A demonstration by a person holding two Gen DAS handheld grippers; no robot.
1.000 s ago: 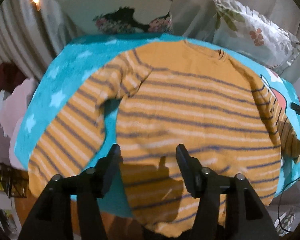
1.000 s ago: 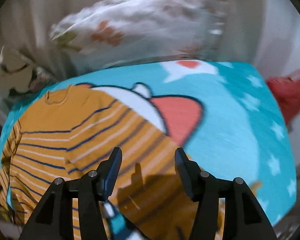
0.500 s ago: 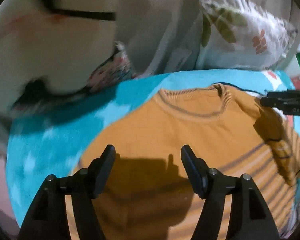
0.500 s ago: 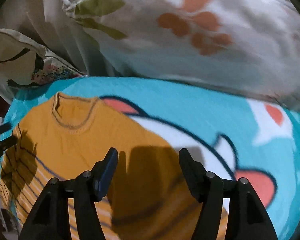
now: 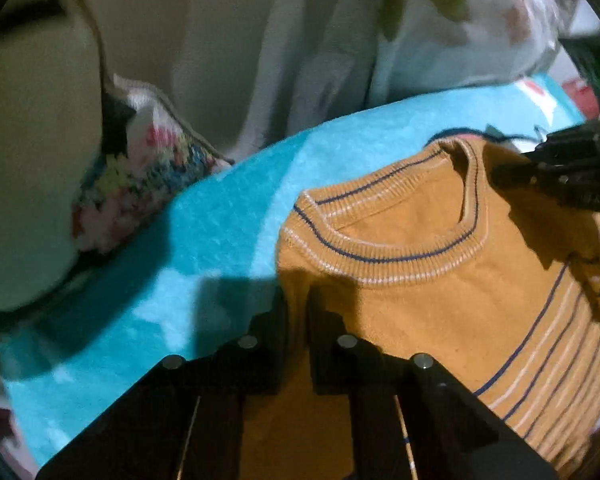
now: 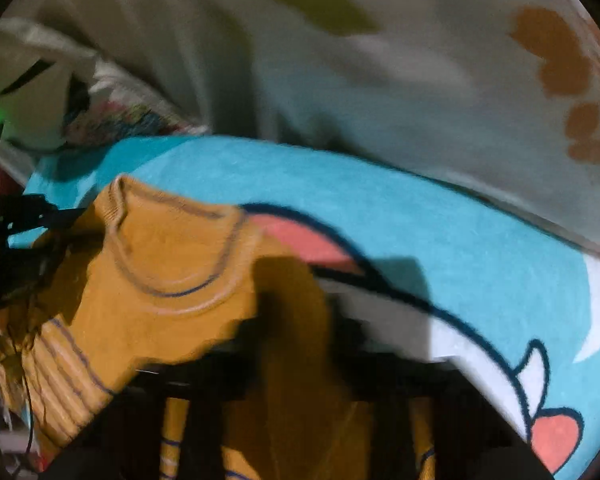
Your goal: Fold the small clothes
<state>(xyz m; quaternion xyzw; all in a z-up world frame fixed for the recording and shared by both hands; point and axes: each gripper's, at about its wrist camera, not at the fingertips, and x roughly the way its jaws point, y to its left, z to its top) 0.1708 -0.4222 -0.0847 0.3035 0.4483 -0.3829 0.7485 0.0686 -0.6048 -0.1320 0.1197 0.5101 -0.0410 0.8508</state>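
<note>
The left gripper [image 5: 298, 320] is pinched narrow on the shoulder edge of the mustard striped sweater [image 5: 440, 300], at 9 o'clock from the ribbed collar [image 5: 380, 252]. The right gripper [image 6: 296, 332] looks clamped on the opposite shoulder, though blur hides its tips. The sweater lies on a turquoise cartoon blanket [image 5: 220, 220], with bare blanket at 9 o'clock of the left gripper. Floral pillows [image 5: 140, 184] crowd the blanket's far edge at 12 o'clock. No legible writing.
</note>
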